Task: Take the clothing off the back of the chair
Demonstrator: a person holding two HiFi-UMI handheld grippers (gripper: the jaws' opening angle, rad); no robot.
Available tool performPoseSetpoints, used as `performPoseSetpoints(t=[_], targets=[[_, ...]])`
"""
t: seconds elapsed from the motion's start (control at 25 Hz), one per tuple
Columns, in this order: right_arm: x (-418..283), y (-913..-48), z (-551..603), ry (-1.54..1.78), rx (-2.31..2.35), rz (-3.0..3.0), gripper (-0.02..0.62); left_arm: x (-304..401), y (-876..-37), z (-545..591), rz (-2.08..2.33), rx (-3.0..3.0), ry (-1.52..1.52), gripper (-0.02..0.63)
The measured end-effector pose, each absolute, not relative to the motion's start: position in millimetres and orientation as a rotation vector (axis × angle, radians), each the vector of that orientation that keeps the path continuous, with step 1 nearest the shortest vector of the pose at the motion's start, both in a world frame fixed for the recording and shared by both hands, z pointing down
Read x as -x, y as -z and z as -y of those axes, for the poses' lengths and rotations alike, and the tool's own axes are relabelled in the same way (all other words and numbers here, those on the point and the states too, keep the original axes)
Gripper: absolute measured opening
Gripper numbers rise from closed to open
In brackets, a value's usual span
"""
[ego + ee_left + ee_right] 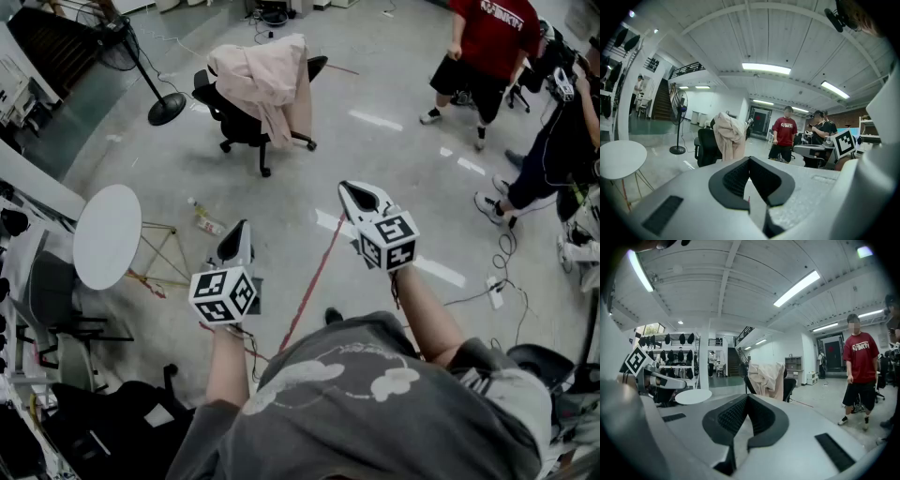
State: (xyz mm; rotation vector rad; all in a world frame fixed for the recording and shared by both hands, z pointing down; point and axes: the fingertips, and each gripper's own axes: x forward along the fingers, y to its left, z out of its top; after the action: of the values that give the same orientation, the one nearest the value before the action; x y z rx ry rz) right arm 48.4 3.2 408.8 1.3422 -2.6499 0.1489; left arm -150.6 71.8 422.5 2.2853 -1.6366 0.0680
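Observation:
A pale pink garment hangs over the back of a black office chair on the grey floor, far ahead of me. My left gripper and right gripper are held out side by side, well short of the chair. Both are shut, with nothing between the jaws. In the left gripper view the garment and chair stand beyond the closed tips of the left gripper, slightly left. In the right gripper view the garment lies just right of the closed tips of the right gripper.
A round white table stands at my left, a plastic bottle on the floor beside it. A standing fan's base is left of the chair. A person in a red shirt and one in black stand right. Cables trail there.

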Motion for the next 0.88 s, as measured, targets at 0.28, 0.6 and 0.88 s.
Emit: performPoseSetpoints(t=[0.28, 0.6, 0.88], targets=[[-48.1, -416.2, -3.2, -0.158, -1.318, 2.653, -0.008, 154.2, -422.5, -73.7, 1.657, -2.271, -0.065, 0.0], [-52.9, -422.4, -1.9, -0.173, -1.298, 2.663, -0.008, 149.9, -421.2, -71.5, 1.671, -2.264, -0.072, 0.0], [-79.5, -424.3, 20.8, -0.216, -1.301, 2.76, -0.006, 136.9, -422.3, -49.2, 1.72, -2.234, -0.083, 0.0]])
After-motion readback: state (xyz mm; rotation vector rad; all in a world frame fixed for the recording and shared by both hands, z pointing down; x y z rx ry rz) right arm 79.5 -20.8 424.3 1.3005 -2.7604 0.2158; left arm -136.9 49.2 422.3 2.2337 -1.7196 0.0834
